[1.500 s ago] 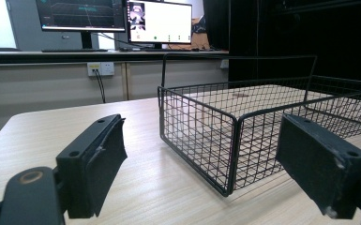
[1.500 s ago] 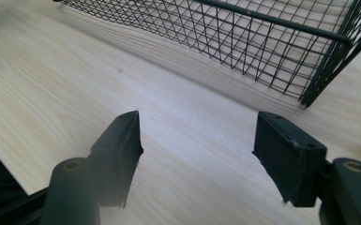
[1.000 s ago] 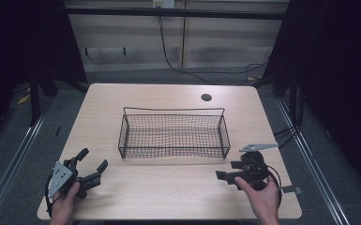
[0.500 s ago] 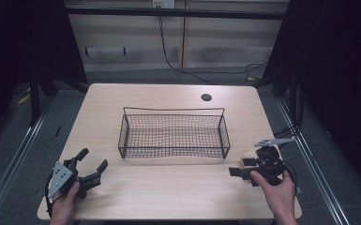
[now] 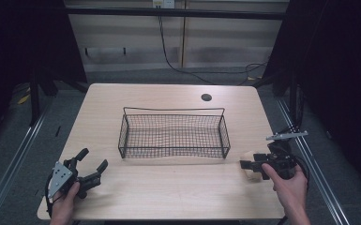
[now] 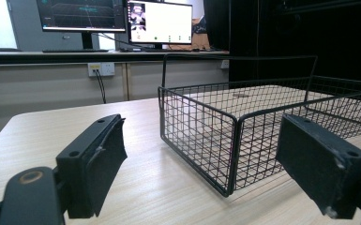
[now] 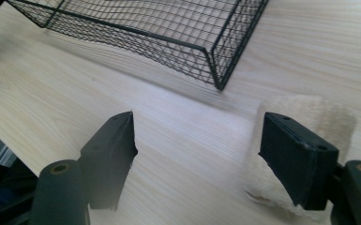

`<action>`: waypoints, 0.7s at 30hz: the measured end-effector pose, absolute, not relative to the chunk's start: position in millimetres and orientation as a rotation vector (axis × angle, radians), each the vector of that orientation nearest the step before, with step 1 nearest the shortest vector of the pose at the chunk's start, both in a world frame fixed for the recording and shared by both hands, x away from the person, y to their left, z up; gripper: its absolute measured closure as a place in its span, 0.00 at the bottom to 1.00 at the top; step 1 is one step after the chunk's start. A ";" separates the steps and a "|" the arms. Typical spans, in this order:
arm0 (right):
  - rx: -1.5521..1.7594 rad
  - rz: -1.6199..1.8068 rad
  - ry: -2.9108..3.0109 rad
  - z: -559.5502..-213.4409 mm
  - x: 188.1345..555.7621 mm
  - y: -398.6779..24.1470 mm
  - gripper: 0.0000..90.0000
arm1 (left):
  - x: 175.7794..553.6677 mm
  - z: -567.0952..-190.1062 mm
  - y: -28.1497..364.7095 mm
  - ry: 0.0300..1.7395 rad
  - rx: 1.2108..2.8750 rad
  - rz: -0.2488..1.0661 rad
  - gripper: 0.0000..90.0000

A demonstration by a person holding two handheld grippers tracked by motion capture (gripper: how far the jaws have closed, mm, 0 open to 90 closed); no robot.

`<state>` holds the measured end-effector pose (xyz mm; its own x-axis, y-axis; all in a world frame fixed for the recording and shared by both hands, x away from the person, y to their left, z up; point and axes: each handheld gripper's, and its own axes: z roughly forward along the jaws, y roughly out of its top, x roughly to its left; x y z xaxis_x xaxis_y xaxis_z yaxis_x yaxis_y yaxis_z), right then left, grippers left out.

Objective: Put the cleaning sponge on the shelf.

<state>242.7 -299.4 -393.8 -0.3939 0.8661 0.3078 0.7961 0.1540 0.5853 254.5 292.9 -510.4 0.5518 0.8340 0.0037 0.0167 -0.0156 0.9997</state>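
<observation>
The work looks barely begun: the black wire basket (image 5: 173, 132) stands empty at the middle of the desk (image 5: 169, 197), and the one loose thing, a pale, fuzzy cream-coloured pad (image 7: 309, 122) that may be a sponge or a folded cloth, lies on the desk just off the basket's near right corner, close to the desk's right edge. The right gripper (image 5: 252, 167) hovers over it with jaws wide apart, one jaw above the pad, nothing clamped yet. The left gripper (image 5: 93, 164) waits near the desk's near left corner, jaws also apart and empty. Gripping, lifting and presumably basketing the pad all remain. No brand, label or legible writing is readable anywhere.
</observation>
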 end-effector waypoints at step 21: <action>1.873 0.876 2.346 -403.9 270.0 -324.8 0.20 | 254.5 -510.4 292.8 0.778 1.452 0.765 0.17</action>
<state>270.0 -324.8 -403.9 -0.2828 0.9025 0.3247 0.8944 0.1258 0.4292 254.5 292.8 -510.4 0.5516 0.8341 0.0035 0.0168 -0.0153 0.9997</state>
